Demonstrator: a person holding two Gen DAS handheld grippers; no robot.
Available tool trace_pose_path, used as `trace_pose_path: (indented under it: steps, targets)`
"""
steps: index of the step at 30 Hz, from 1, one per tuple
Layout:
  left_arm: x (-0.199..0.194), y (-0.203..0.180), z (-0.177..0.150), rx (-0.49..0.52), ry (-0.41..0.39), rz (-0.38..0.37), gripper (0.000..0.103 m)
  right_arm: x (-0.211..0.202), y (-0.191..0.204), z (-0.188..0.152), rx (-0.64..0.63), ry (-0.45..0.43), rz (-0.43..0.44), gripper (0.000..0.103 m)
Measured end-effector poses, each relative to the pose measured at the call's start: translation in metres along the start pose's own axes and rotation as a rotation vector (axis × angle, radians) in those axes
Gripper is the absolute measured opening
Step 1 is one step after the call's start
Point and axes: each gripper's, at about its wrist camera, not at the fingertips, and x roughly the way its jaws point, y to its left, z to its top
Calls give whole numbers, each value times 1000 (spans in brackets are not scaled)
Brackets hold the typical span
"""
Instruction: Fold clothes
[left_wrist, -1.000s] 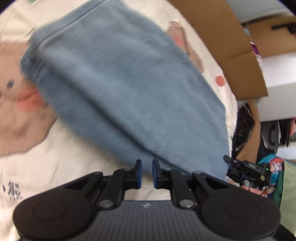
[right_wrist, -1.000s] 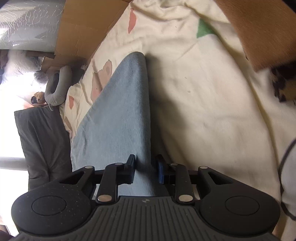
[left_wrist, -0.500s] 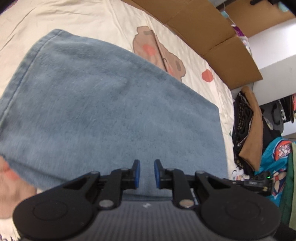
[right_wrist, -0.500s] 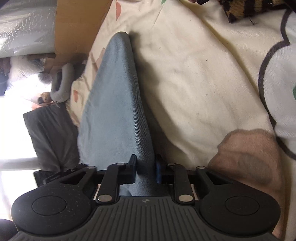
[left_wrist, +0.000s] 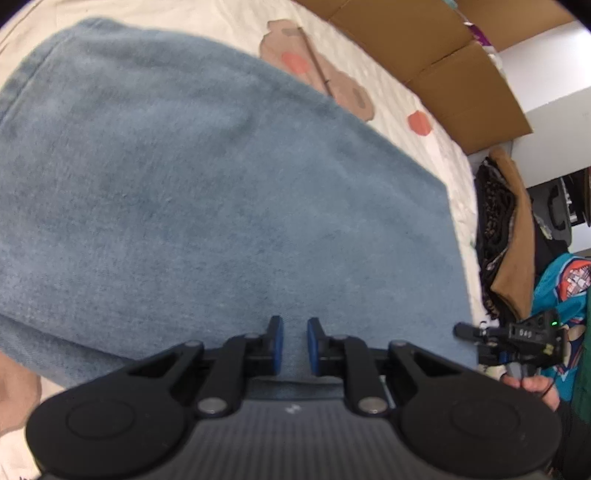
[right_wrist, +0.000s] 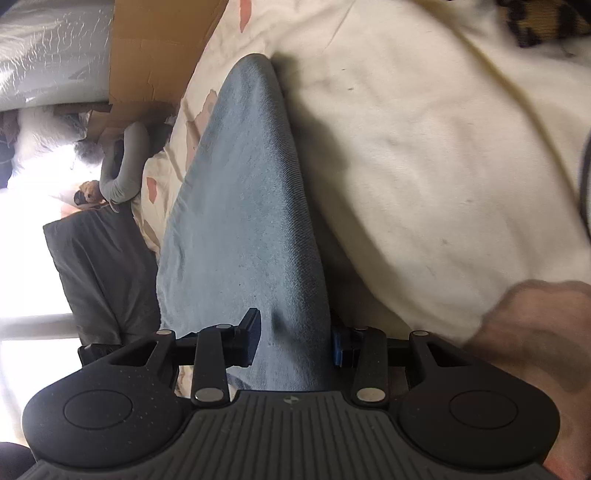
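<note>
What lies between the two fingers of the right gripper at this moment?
In the right wrist view, the blue garment runs between the fingers of the right gripper, whose jaws are opening; nothing else lies there.

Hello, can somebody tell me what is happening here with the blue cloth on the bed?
A person is folding a blue cloth on a cream printed bedsheet, with a handheld gripper in each hand. The left gripper is shut on the near edge of the cloth. The right gripper has a ridge of the cloth between its fingers, but its jaws are opening, so it seems to be letting go. Cardboard boxes stand beyond the bed.
</note>
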Motion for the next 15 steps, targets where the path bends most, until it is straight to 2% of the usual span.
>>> trace_pose_path:
  steps: [3, 8, 15]
  targets:
    - [5, 9, -4, -27, 2, -2, 2, 3, 10, 1, -25, -29, -1, 24]
    - [1, 0, -10, 9, 6, 25, 2, 3, 17, 3, -44, -30, -15, 22]
    - [7, 5, -38, -2, 110, 37, 2, 4, 12, 3, -31, -29, -15, 21]
